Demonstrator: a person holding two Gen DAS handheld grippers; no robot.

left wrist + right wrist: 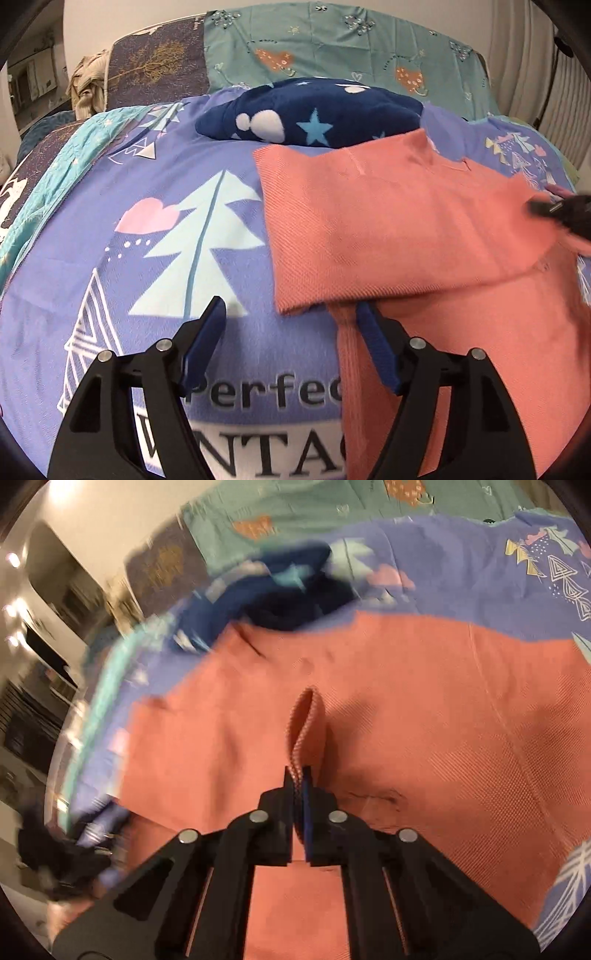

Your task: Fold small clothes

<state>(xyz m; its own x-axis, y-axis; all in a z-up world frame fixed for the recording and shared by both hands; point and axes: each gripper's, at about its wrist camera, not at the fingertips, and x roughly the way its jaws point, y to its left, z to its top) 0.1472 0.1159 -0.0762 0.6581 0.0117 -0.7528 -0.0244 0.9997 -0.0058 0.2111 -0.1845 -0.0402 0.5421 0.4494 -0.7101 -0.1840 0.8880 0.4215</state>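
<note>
A salmon-pink knit garment [406, 229] lies on the purple printed bedspread [147, 229], with one part folded over on top. My left gripper [291, 314] is open and empty, its right finger over the garment's left edge. In the left wrist view the right gripper [554, 210] shows at the garment's right edge. In the right wrist view my right gripper [299, 775] is shut on a raised fold of the pink garment [424, 720] and holds it above the rest of the cloth.
A dark blue fleece item with stars and white dots [314, 114] lies just behind the pink garment. A teal patterned sheet [332, 44] covers the far side of the bed. A beige cloth bundle [88, 81] sits at the far left.
</note>
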